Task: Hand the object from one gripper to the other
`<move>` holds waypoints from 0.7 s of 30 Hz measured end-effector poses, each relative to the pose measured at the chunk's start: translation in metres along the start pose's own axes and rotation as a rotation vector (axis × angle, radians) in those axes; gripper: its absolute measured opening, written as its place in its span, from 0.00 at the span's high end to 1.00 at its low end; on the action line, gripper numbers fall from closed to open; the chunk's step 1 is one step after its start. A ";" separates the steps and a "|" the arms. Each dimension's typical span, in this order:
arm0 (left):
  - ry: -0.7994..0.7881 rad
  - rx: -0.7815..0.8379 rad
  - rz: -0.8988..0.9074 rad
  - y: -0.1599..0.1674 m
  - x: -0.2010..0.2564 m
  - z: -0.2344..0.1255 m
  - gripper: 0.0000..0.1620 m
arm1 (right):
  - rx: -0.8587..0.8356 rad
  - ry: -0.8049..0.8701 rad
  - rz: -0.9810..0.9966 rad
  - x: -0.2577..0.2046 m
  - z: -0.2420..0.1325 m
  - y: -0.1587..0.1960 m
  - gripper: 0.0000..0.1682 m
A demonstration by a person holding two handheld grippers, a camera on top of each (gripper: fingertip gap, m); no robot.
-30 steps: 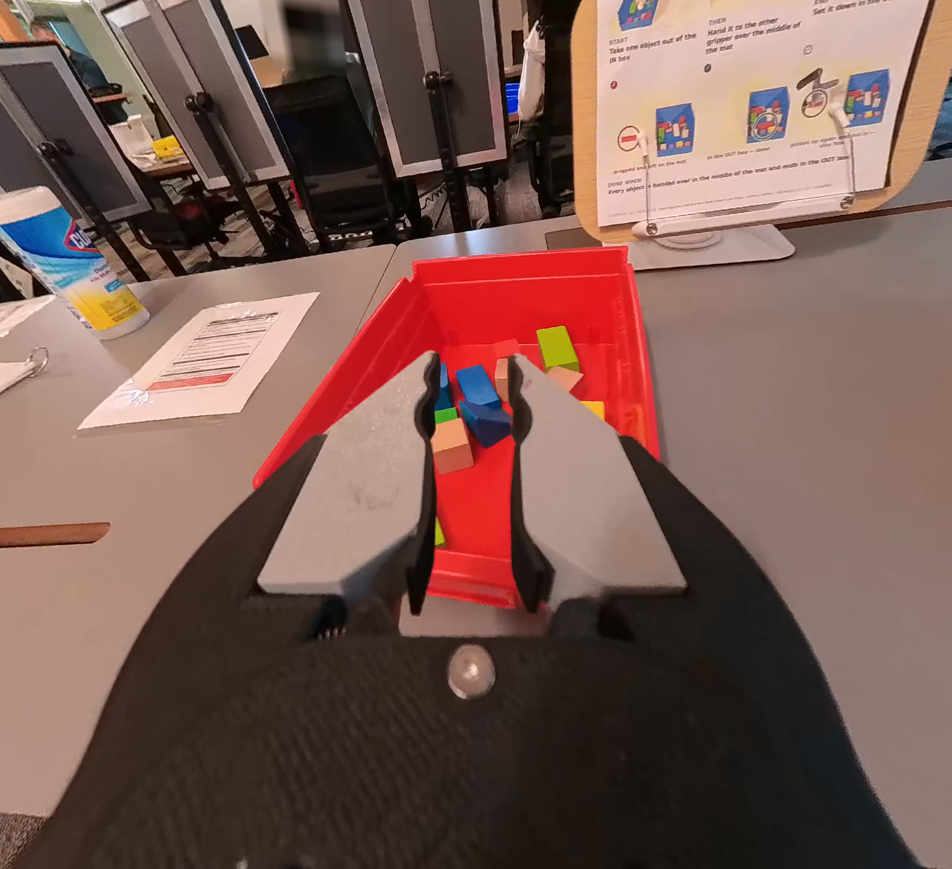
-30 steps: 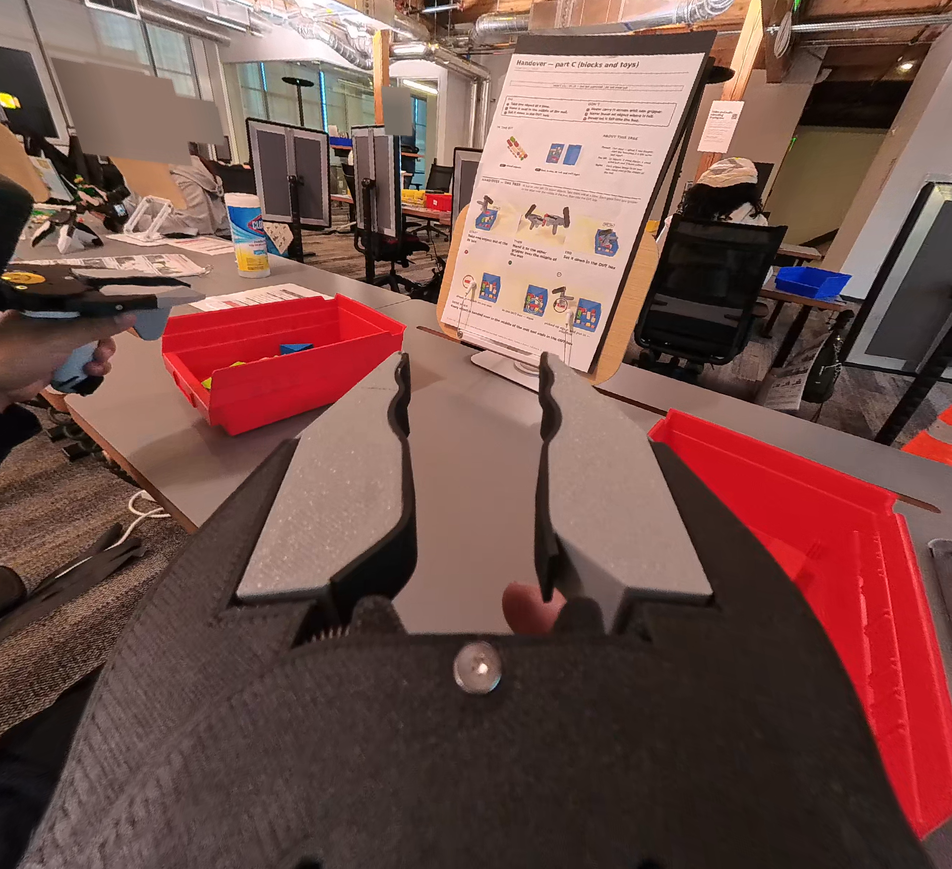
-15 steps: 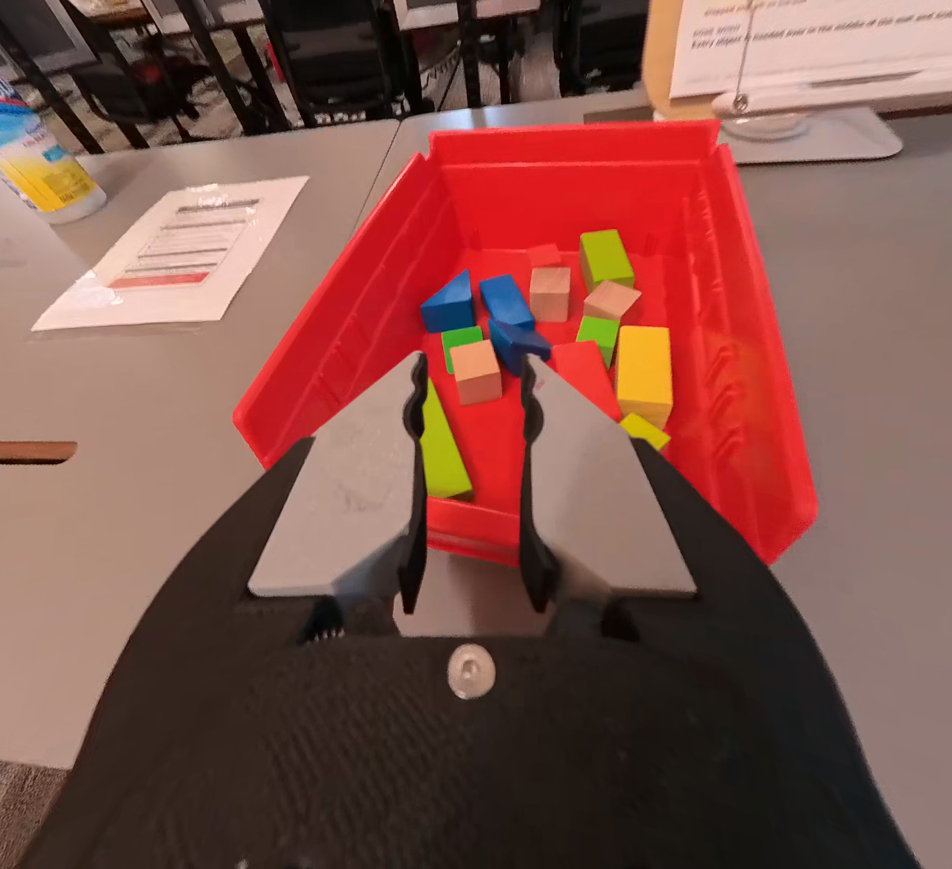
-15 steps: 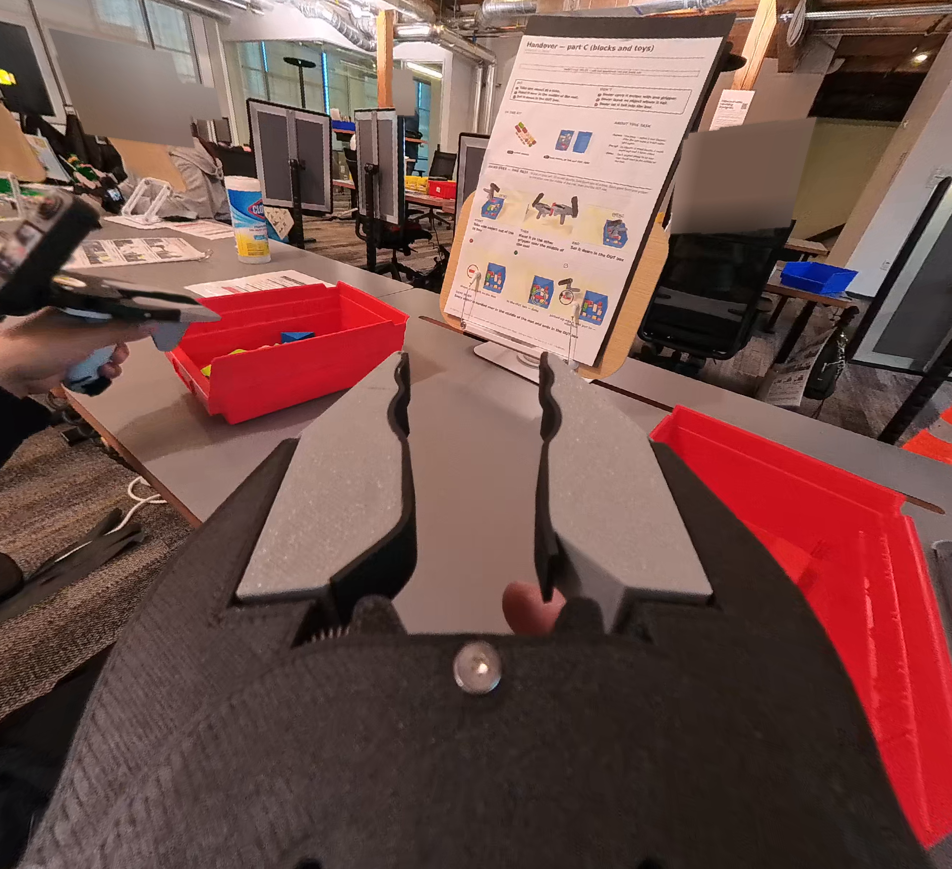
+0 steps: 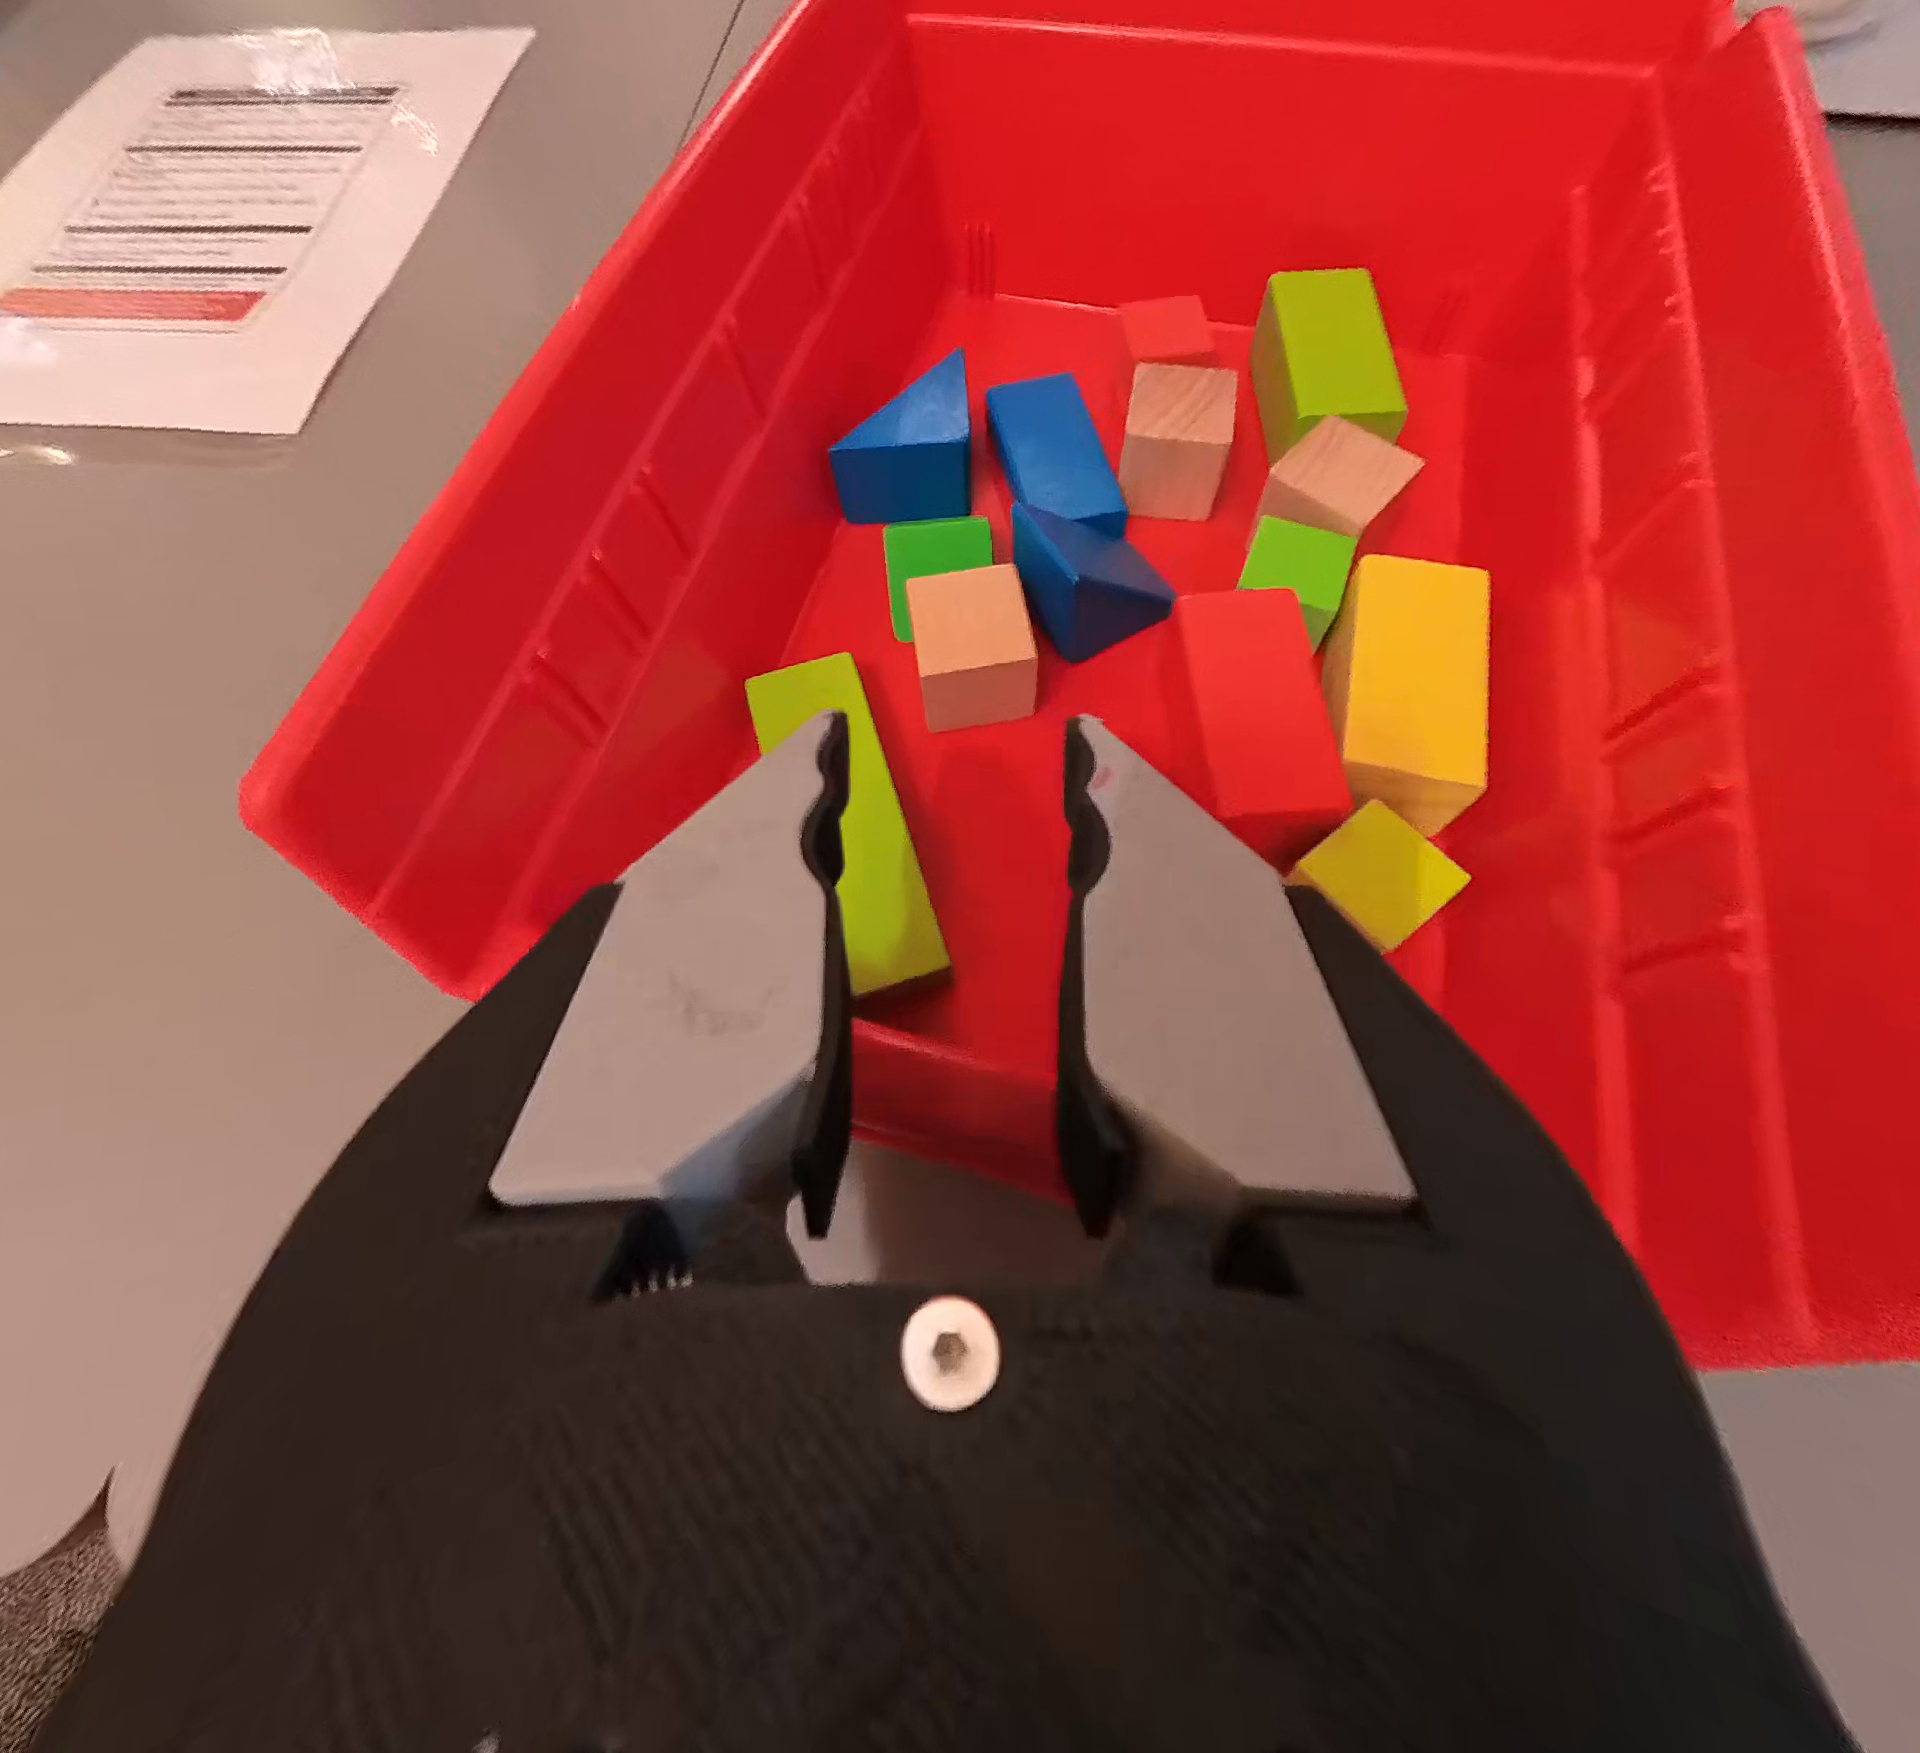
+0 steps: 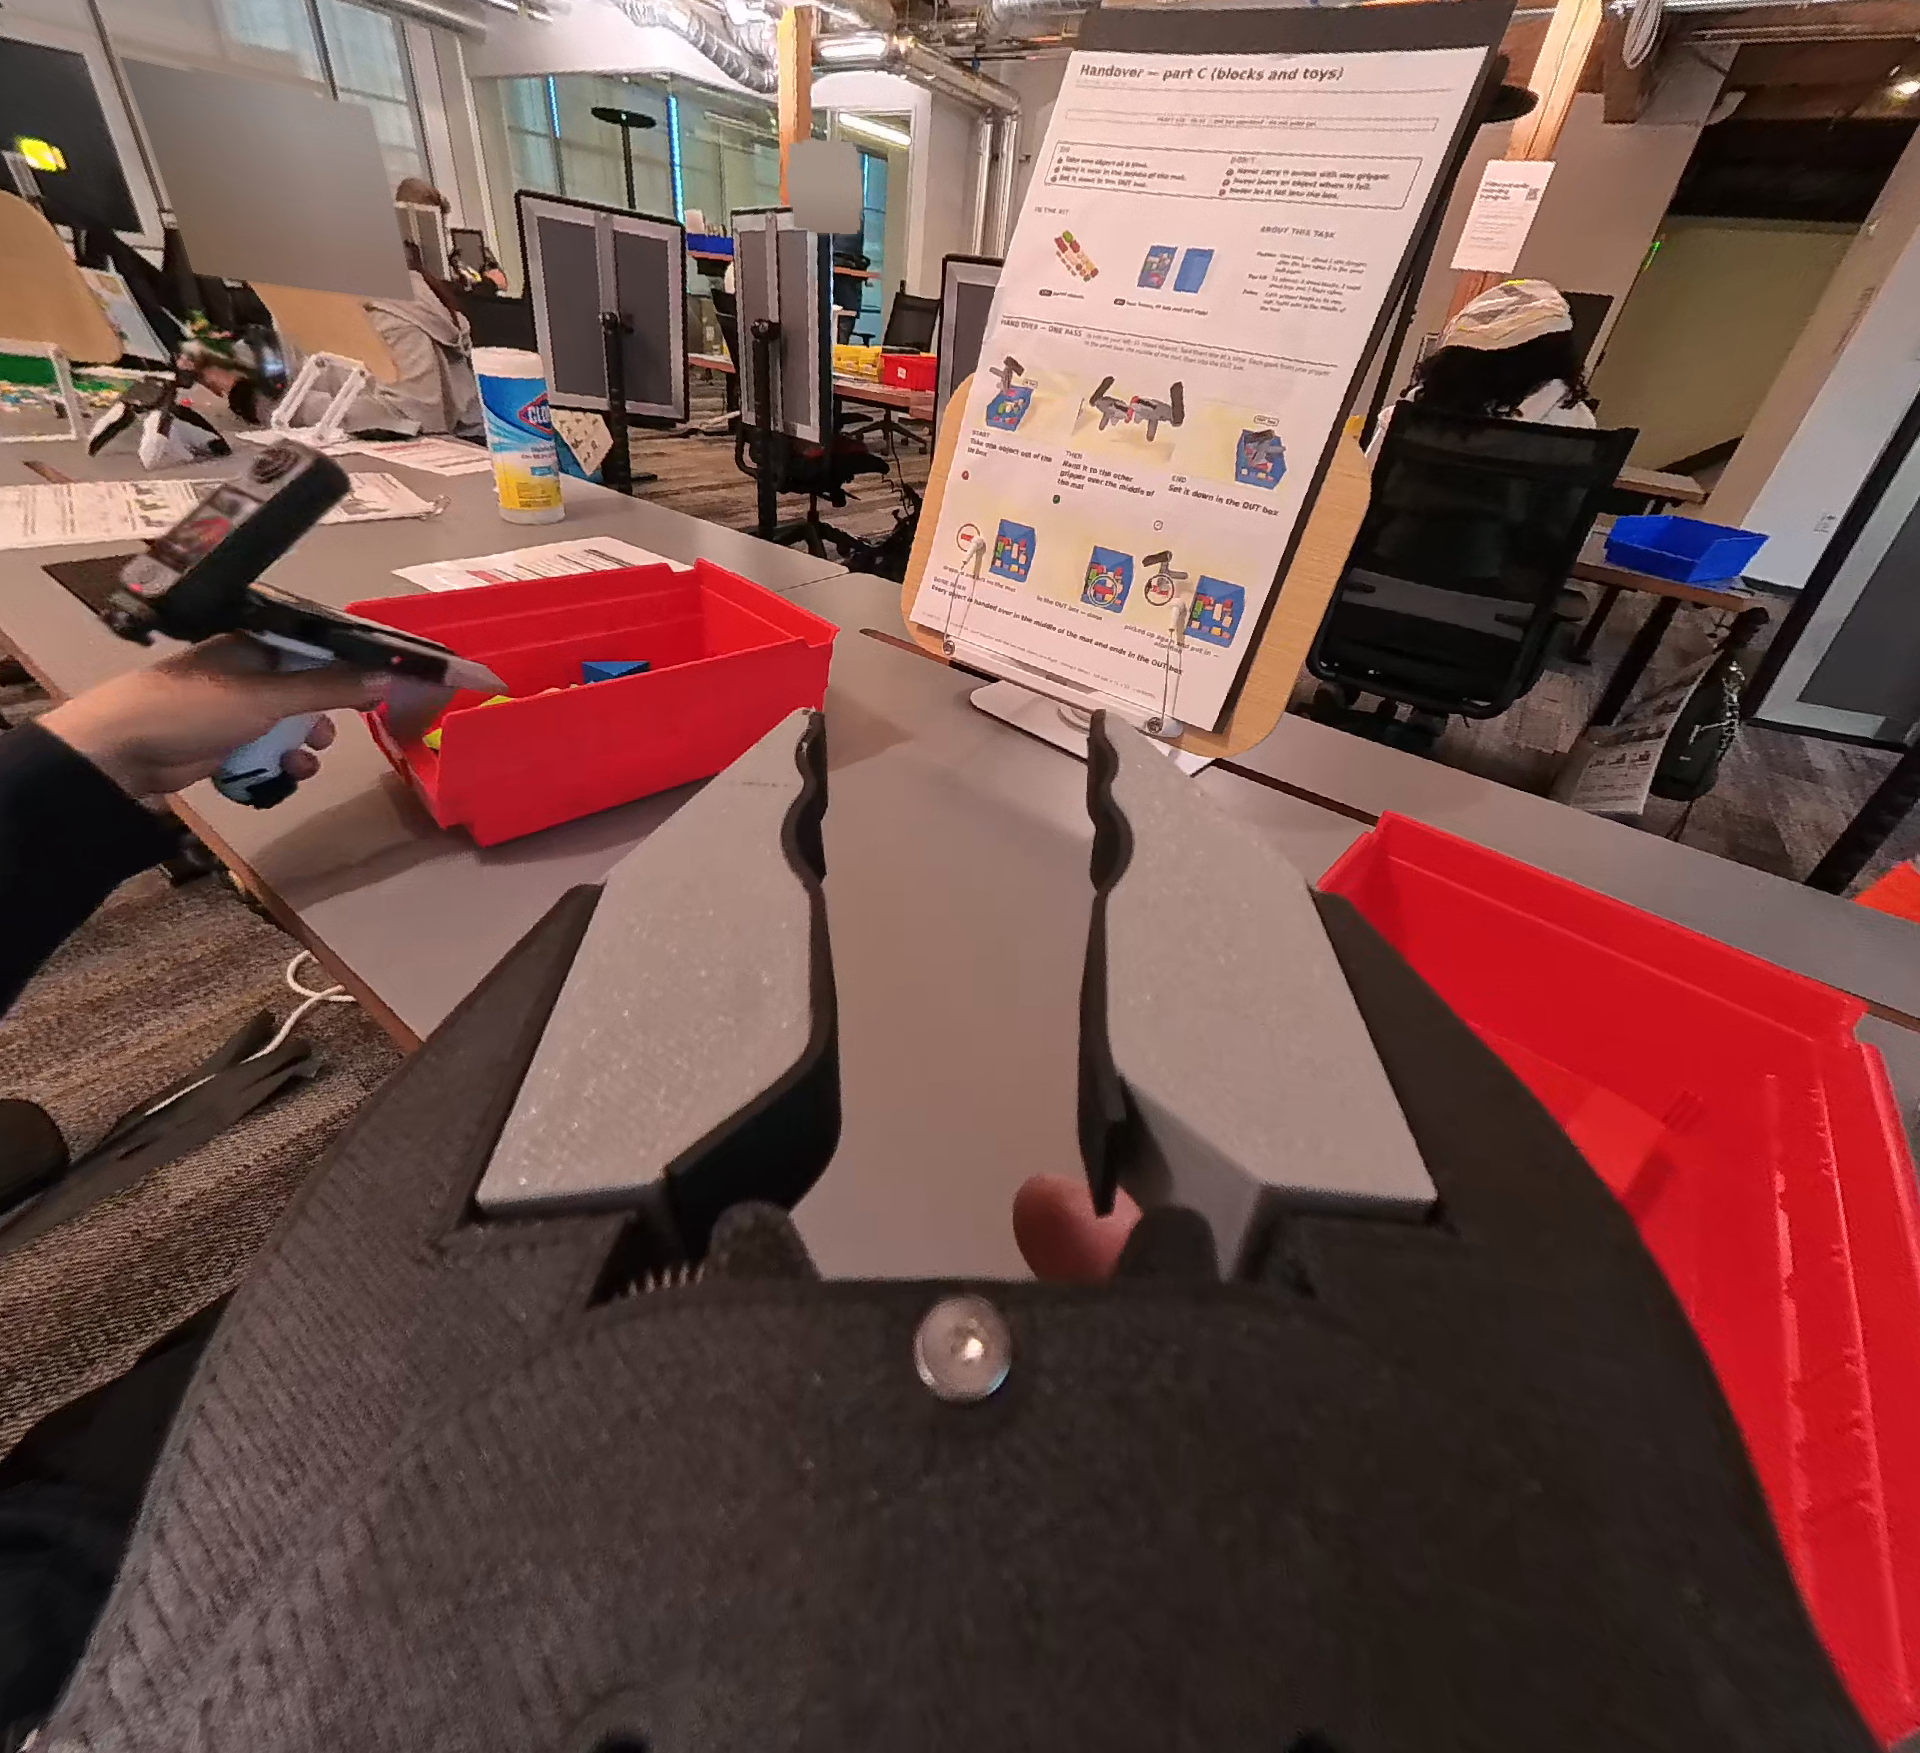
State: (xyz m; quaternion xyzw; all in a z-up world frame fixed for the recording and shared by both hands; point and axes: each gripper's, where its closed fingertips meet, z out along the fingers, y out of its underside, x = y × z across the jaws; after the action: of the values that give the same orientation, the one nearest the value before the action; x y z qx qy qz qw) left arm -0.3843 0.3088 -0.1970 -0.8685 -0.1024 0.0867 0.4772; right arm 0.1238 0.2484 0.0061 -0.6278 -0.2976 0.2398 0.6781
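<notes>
A red bin (image 5: pixel 644 498) holds several wooden blocks: blue wedges, green, red, yellow and plain ones. My left gripper (image 5: pixel 951 732) is open and empty, tilted down over the bin's near end, just short of a plain cube (image 5: pixel 971 643); a long lime-green block (image 5: pixel 883 851) lies by its left finger. The right wrist view shows this bin (image 6: pixel 623 727) far left, with the left gripper (image 6: pixel 473 673) in a hand above its near rim. My right gripper (image 6: pixel 951 732) is open and empty above the grey table (image 6: pixel 935 851).
A second red bin (image 6: pixel 1621 1059) sits at the right, its visible part without blocks. An instruction board on a stand (image 6: pixel 1174 415) is at the table's back. A printed sheet (image 5: pixel 239 217) lies left of the block bin. A wipes canister (image 6: pixel 516 436) stands far left. Some 55 cm of space lies between my two pairs of fingers. The plain cube (image 5: pixel 971 643) is about 5 cm from my left fingertips and 55 cm from my right.
My left gripper has moved forward and tipped down over the block bin, and its fingers have spread wider. My right gripper has stayed open and almost still.
</notes>
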 end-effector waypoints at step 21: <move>-0.013 -0.544 0.063 0.035 -0.004 0.041 0.65 | 0.037 -0.019 -0.014 0.000 -0.012 -0.012 0.72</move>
State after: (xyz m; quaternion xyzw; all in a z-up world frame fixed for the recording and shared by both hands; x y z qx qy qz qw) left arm -0.3955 0.3225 -0.2478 -0.9670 -0.0979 0.0762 0.2226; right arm 0.1317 0.2390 0.0172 -0.6105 -0.3041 0.2466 0.6885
